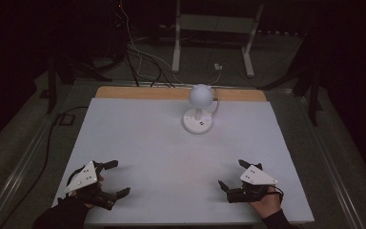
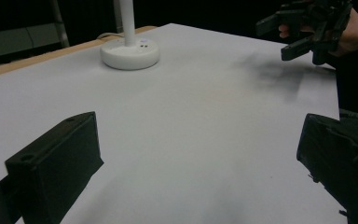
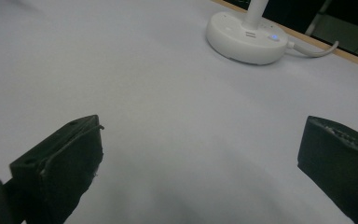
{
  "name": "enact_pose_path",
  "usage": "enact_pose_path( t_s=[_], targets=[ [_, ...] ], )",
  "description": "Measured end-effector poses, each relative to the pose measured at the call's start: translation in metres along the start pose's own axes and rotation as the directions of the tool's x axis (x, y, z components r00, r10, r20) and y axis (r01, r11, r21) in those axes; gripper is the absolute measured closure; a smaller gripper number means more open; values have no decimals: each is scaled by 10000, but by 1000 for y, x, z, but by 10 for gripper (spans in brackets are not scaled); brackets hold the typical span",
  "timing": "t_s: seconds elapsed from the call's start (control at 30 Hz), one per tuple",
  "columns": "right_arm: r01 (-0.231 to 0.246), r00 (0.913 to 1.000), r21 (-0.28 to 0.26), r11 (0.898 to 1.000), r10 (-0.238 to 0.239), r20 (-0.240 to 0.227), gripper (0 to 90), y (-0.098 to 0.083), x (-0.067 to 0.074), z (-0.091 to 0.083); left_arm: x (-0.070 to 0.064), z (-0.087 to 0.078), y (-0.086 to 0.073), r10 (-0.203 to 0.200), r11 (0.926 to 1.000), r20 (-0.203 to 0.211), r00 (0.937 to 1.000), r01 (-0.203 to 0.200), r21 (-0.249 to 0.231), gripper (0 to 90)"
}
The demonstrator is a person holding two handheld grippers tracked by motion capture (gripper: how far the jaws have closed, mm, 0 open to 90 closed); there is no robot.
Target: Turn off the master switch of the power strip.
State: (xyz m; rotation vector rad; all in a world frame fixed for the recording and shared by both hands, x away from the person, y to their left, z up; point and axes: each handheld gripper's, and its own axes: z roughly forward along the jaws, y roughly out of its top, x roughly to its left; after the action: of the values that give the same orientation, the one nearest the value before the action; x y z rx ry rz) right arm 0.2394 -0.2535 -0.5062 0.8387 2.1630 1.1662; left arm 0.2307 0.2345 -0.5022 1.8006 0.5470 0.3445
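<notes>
A small white desk lamp (image 1: 199,108) with a round head stands at the back middle of the white table (image 1: 147,138); its round base (image 2: 129,53) (image 3: 247,38) has a small blue light. My left gripper (image 1: 117,178) rests near the front left corner, open with nothing between its jaws. My right gripper (image 1: 233,174) sits near the front right, open and empty too, and appears far off in the left gripper view (image 2: 284,35). Both are well short of the lamp.
A white cable (image 3: 314,50) runs from the lamp base off the back edge, where a wooden strip (image 1: 138,93) shows. Beyond the table are a white stand's legs (image 1: 176,47) and loose cables on a dark floor.
</notes>
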Motion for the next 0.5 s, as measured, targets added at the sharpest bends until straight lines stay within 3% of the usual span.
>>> enact_pose_path(
  t_s=[0.3,0.5],
  targets=[
    [114,9996,331,9994,-105,-260,1,3,0,1,0,0,0,-55,10000,58,10000,55,-12,1],
    [12,9995,202,9998,-6,-314,1,5,3,1,0,0,0,-38,10000,47,10000,39,-53,1]
  ],
)
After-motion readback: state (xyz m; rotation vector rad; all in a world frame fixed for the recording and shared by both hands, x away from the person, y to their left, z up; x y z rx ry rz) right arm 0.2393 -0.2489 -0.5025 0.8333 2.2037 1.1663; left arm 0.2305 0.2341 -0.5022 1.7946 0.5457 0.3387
